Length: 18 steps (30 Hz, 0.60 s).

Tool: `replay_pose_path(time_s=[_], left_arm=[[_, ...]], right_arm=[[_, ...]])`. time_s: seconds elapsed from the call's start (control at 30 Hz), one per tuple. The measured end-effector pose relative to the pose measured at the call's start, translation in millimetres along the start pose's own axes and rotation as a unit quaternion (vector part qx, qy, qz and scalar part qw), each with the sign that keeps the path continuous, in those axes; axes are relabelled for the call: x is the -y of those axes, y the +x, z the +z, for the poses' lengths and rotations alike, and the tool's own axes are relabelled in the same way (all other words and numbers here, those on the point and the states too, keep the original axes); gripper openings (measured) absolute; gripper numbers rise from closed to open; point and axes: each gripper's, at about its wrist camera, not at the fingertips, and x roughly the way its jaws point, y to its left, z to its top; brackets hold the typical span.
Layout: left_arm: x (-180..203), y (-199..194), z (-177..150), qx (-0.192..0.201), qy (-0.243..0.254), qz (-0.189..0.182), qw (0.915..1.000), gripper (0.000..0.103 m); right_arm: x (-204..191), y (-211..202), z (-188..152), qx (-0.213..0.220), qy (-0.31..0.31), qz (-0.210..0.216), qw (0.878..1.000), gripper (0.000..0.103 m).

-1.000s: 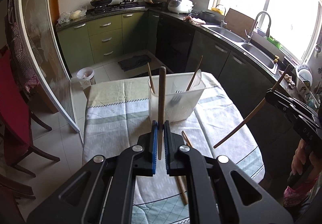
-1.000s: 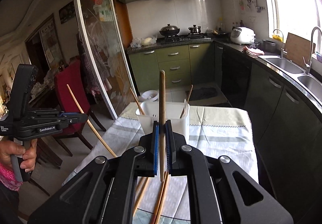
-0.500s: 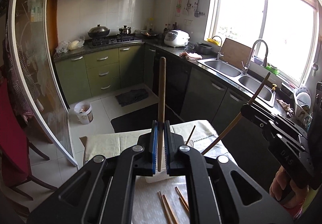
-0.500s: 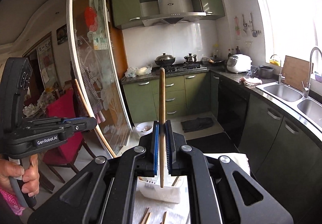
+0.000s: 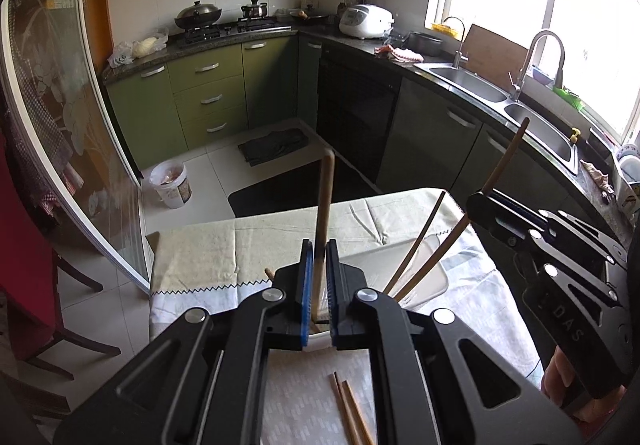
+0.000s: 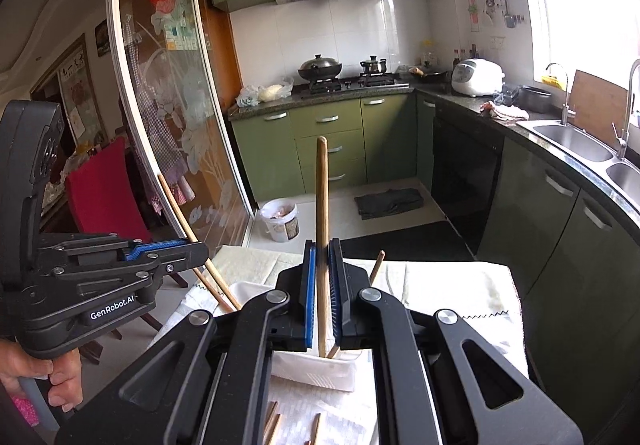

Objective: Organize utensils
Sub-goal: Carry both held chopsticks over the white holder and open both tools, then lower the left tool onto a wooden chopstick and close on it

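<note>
Chopsticks of brown wood: some stand in the white plastic holder, each tool clamps one, several lie at six o'clock unsorted.

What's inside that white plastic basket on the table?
A few wooden chopsticks stand tilted in the white basket, tops poking above its rim. Its floor and the sticks' lower ends are hidden behind both sets of fingers and the walls.
</note>
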Motion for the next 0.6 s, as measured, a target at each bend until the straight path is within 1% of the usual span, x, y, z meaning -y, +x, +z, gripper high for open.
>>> replay_pose_path(time_s=[0.03,0.1,0.13,0.23,0.27,0.3,0.33,0.4,0.43,0.47,0.5,0.6], left_arm=[[-1,3,-3,-0.005,0.000,0.000,1.0000,0.007],[-3,4,-7,-0.011,0.000,-0.001,0.9999,0.012],[-4,3,-8,-0.011,0.001,0.000,0.9999,0.013],[-7,-8,-9,-0.008,-0.005,-0.006,0.9999,0.017],[-8,-13,-10,-0.005,-0.007,-0.008,0.9999,0.021],[-8,-19,-11,-0.002,-0.007,-0.007,0.9999,0.026],[-8,-25,-14,-0.001,-0.005,-0.007,1.0000,0.028],[-6,-34,-24,-0.006,-0.003,-0.009,0.9999,0.037],[-6,-36,-32,-0.014,-0.004,-0.011,0.9998,0.039],[-6,-35,-41,-0.027,-0.006,-0.015,0.9995,0.043],[-6,-32,-52,-0.044,-0.008,-0.021,0.9988,0.044],[-6,-15,-89,-0.098,-0.013,-0.028,0.9947,0.044]], right_arm=[[0,2,-3,-0.005,0.001,0.002,1.000,0.008],[2,5,-6,-0.009,0.002,0.001,1.000,0.008],[2,5,-7,-0.009,0.002,0.000,1.000,0.008],[3,-7,-9,-0.003,0.006,0.004,1.000,0.010],[4,-15,-12,0.001,0.007,0.006,1.000,0.013],[6,-23,-14,0.006,0.009,0.008,1.000,0.014],[7,-32,-17,0.010,0.010,0.010,1.000,0.014],[12,-53,-28,0.014,0.011,0.011,1.000,0.015],[16,-62,-36,0.011,0.013,0.010,1.000,0.017],[18,-71,-47,0.006,0.014,0.009,1.000,0.022],[23,-78,-60,-0.003,0.015,0.006,1.000,0.026],[39,-93,-106,-0.035,0.021,-0.011,0.999,0.026]])
